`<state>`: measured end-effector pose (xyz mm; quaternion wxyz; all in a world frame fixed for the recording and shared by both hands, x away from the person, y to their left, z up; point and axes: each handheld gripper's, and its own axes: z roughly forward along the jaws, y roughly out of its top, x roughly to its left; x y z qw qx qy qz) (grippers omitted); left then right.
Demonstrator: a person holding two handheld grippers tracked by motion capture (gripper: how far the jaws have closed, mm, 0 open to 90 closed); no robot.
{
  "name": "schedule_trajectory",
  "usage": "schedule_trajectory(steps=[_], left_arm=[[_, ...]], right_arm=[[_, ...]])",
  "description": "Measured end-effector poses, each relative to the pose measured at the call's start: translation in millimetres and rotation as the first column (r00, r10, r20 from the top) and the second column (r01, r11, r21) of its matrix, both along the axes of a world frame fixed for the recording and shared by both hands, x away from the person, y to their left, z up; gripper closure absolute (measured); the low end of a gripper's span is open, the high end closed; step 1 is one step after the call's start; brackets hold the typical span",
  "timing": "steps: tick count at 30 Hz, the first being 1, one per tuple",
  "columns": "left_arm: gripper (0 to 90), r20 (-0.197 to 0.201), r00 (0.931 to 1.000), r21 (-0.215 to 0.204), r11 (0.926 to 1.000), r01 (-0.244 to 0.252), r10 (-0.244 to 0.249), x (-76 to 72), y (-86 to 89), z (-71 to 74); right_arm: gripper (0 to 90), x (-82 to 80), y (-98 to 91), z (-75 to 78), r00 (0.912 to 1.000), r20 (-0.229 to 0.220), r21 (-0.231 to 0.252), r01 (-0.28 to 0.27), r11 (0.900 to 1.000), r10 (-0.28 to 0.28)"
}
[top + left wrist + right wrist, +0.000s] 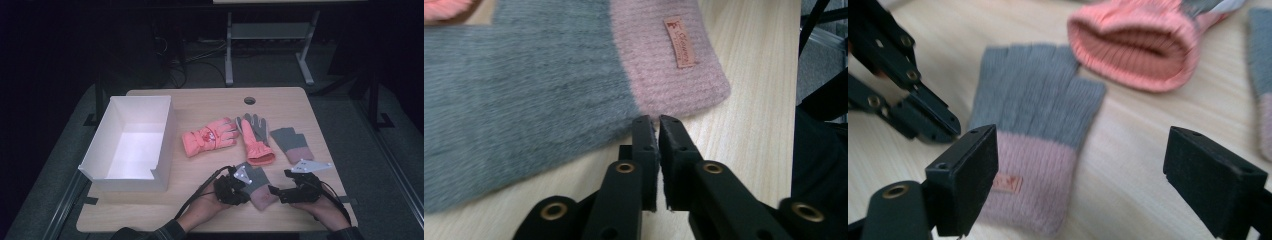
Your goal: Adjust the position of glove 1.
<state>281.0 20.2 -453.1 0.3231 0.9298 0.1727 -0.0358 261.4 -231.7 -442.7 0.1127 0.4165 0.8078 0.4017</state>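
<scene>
1. Work in hand: judged to be packing gloves into the box [165, 131], starting with the near grey glove [258, 184].
2. Nothing inside the box; all four gloves out on the table [200, 102], right of the box.
3. Near grey glove flat, right of the box's front corner and well apart from it, pink cuff toward the person, fingers pointing away.
4. Left gripper [248, 187] at that glove's box-side edge: jaws almost together with a thin slit between, tips right at the seam of grey and pink [654, 120]. No fabric seen between the pads, so not gripping.
5. Right gripper [273, 190] on the glove's far side from the box, jaws spread wide, empty, aimed at the cuff.
6. Pink gloves [210, 136] farther back, just right of the box; one with palm up and cuff facing forward [256, 145].
7. Second grey glove [292, 144] farthest from the box, untouched.
8. Done so far: nothing, as judged from the lie of things.
9. Left: a firm pinch on the near grey glove, a carry over the box wall, a drop, then the same for the other three.
</scene>
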Motion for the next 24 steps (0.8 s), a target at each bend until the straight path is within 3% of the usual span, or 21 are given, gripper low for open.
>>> schedule_trajectory(steps=[1,3,4,7,8,14,20,24], left_arm=[[73.8,0.01,0.9999,0.004,1.0,-0.005,0.005,0.2,4.6,1.2],[70.1,0.016,0.9999,0.004,1.0,-0.005,0.005,0.2,7.7,1.4],[59.6,0.019,0.9997,0.005,0.9999,-0.013,0.013,0.5,13.0,1.9],[47.5,0.029,0.9994,-0.003,0.9998,-0.02,0.02,0.7,20.6,3.2],[44.2,0.037,0.999,-0.011,0.9997,-0.023,0.024,1.2,24.7,3.6],[31.7,0.027,0.9986,-0.076,0.9962,-0.043,0.045,8.8,49.1,8.3],[20.1,0.045,0.9977,-0.079,0.9957,-0.047,0.051,11.0,61.7,7.5],[12.7,0.026,0.9966,-0.082,0.9937,-0.076,0.079,13.2,74.2,7.5]], right_arm=[[14.0,1.1,-3.8,1.2,1.0,-0.006,0.013,0.003,0.9999,-0.003],[14.0,1.1,-4.7,1.1,0.9998,-0.017,0.011,0.009,0.9999,-0.009],[13.6,1.7,-4.9,-0.6,0.9992,-0.04,-0.003,0.001,1.0,-0.001],[14.3,2.5,-3.1,-0.9,0.9986,-0.053,-0.022,0.006,0.9998,-0.007],[20.1,3.2,-1.9,0.4,0.9973,-0.074,-0.016,0.001,0.9999,-0.003],[25.3,4.5,-1.7,-1.3,0.9966,-0.078,-0.033,0.023,0.9992,-0.025],[35.2,6.4,-1.0,2.4,0.9951,-0.085,-0.032,0.048,0.9983,-0.05],[43.8,12.6,-1.6,5.9,0.9925,-0.081,-0.054,0.087,0.9947,-0.091]])
